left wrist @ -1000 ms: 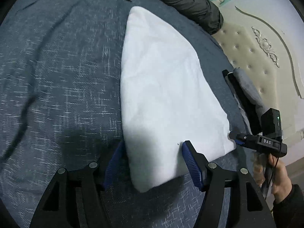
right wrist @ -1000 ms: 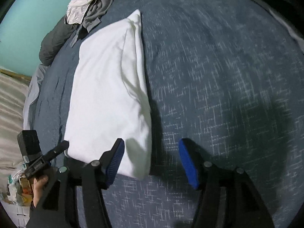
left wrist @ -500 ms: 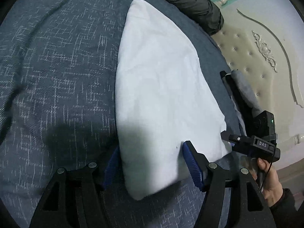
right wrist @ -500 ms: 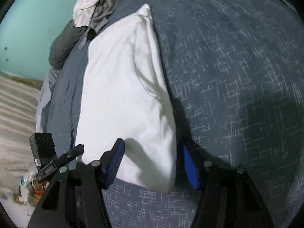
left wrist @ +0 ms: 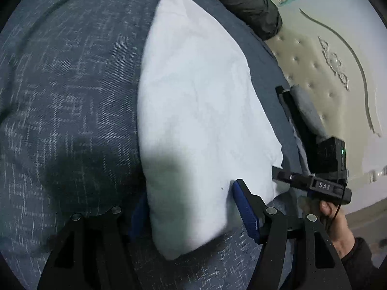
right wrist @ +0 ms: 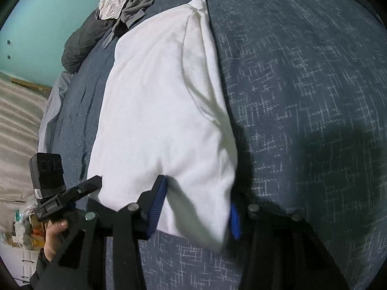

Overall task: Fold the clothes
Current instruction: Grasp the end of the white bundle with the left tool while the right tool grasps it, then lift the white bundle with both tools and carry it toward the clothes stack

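On the bed (left wrist: pixel 60 96): I'm working the near end of a white folded garment (left wrist: pixel 198 101), lying lengthwise on the blue cover.
Just changed: my right gripper (right wrist: pixel 197 207) has slid left off bare cover and is now straddling the garment's near right corner.
Right tool: jaws closing, cloth between them, not yet clearly pinched.
Left tool: my left gripper (left wrist: pixel 191 212) is sitting wide, straddling the near left corner as before.
Meaning: I'm judging both corners nearly secured for the next fold.
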Motion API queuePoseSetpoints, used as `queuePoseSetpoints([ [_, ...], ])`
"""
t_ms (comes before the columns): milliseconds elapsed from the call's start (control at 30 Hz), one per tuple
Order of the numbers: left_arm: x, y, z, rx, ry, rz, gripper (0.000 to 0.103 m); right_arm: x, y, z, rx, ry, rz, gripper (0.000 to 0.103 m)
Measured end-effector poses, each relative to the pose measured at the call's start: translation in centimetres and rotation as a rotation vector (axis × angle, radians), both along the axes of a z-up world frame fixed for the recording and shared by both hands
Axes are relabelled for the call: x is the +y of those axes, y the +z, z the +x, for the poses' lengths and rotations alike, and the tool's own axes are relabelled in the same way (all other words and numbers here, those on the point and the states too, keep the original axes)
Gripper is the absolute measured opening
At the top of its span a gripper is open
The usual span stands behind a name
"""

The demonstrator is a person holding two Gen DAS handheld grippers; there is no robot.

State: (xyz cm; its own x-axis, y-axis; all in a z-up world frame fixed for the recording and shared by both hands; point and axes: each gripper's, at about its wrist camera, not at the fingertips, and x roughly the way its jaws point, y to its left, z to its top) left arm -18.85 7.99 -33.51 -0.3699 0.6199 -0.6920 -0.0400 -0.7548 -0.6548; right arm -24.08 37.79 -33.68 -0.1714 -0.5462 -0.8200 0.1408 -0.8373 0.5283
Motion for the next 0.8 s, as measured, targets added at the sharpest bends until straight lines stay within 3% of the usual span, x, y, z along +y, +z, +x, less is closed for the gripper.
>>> queuePoseSetpoints([
  [100,0.6,0.3,0.0,0.033,-0.023,-0.023,0.070,-0.3,0.0,0.1,0.022,0.012,0.007,0.033],
  [167,0.6,0.4,0.0,0.045,-0.025,-0.028,0.063,-0.8,0.0,0.1,0.033,0.016,-0.009,0.016],
  [233,0.5,0.6,0.1,0.059,-0.024,-0.028,0.044,-1.2,0.3,0.5,0.054,0.015,-0.009,0.013],
  [333,0.5,2.0,0.3,0.101,-0.029,-0.047,0.036,-1.3,1.7,0.5,0.090,0.016,-0.022,0.011],
  [567,1.5,7.9,2.1,0.206,-0.042,-0.079,0.033,-1.0,8.7,1.2,0.195,0.057,-0.077,0.010],
  [800,4.9,14.7,3.7,0.268,-0.086,-0.108,0.033,3.9,15.4,4.8,0.269,0.063,-0.142,0.010],
])
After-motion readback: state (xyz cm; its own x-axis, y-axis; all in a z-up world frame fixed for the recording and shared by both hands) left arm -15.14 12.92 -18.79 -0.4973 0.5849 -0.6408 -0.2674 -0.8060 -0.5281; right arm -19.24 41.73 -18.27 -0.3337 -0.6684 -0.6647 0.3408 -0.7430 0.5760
